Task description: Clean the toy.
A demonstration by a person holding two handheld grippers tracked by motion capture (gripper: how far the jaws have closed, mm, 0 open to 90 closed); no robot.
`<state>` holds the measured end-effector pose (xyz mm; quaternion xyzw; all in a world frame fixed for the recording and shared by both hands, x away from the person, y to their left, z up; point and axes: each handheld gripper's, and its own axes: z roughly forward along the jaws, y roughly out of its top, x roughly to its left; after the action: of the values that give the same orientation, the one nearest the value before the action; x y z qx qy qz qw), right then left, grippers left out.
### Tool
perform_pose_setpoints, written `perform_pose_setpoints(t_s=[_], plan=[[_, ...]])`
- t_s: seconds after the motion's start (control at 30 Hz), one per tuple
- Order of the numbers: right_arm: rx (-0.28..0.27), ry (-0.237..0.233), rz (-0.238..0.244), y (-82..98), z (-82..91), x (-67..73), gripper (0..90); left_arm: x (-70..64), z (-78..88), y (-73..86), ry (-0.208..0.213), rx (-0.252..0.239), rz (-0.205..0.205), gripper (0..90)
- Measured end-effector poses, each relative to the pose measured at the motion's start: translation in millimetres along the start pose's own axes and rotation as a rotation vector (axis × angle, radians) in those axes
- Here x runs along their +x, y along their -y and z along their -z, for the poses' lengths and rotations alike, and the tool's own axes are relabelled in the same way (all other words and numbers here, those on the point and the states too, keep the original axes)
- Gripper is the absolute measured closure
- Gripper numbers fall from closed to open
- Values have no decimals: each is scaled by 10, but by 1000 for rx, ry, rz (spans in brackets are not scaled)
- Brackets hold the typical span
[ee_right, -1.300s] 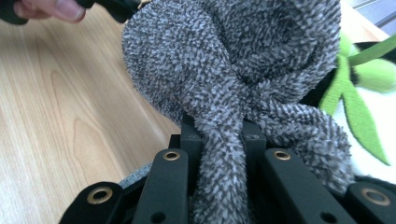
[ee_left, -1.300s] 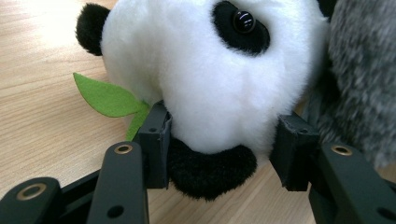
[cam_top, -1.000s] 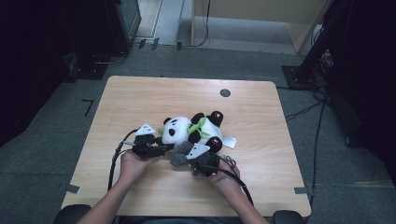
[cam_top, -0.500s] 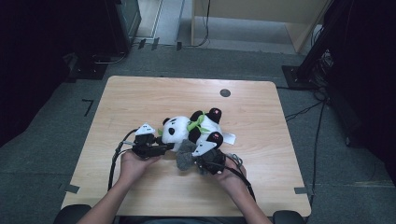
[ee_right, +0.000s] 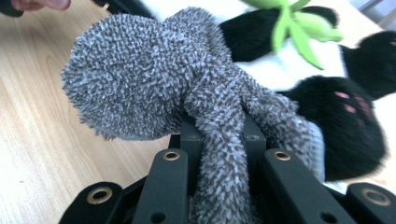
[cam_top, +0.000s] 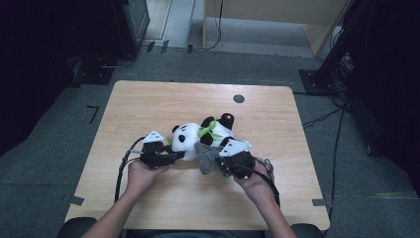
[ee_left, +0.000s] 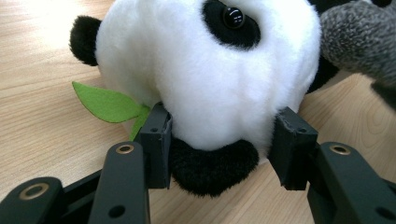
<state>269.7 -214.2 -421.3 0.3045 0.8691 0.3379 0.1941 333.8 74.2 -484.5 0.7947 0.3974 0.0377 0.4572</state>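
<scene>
Clamping: left hand-held gripper (ee_left: 219,149) on panda plush (ee_left: 205,79) head | right hand-held gripper (ee_right: 219,154) pinching grey sock (ee_right: 154,79) | both over surface (cam_top: 148,104)

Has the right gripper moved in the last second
Yes. In the high view the right gripper, shut on the grey fuzzy sock, has shifted slightly toward the table's right edge and away from the panda.

A lab: a lone wooden table (cam_top: 148,104) on grey carpet (cam_top: 59,148), cables (cam_top: 322,116) and dark equipment stands (cam_top: 341,44) around.
</scene>
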Motion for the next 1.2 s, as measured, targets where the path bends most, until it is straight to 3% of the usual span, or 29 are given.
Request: perform_pose_setpoints(t_s=[0.17,0.33,0.47,0.6,0.67,0.9,1.2], plan=[[-25,10,-17,10,100,-88,783,2,0,-3,1,-2,5,489],[-79,29,-69,28,263,-219,783,-4,-2,-8,-4,0,0,490],[-136,11,-121,-17,364,-337,782,-14,-6,-18,-11,3,-6,490],[-189,36,-155,-137,455,-489,782,-40,-13,-8,-36,17,-53,489],[-187,54,-176,-166,469,-587,783,-44,-14,-6,-38,16,-55,488],[-186,52,-244,-120,389,-896,781,-43,-13,-8,-35,15,-48,483],[-164,92,-318,59,279,-1144,778,-19,-14,-17,-27,10,-52,474]])
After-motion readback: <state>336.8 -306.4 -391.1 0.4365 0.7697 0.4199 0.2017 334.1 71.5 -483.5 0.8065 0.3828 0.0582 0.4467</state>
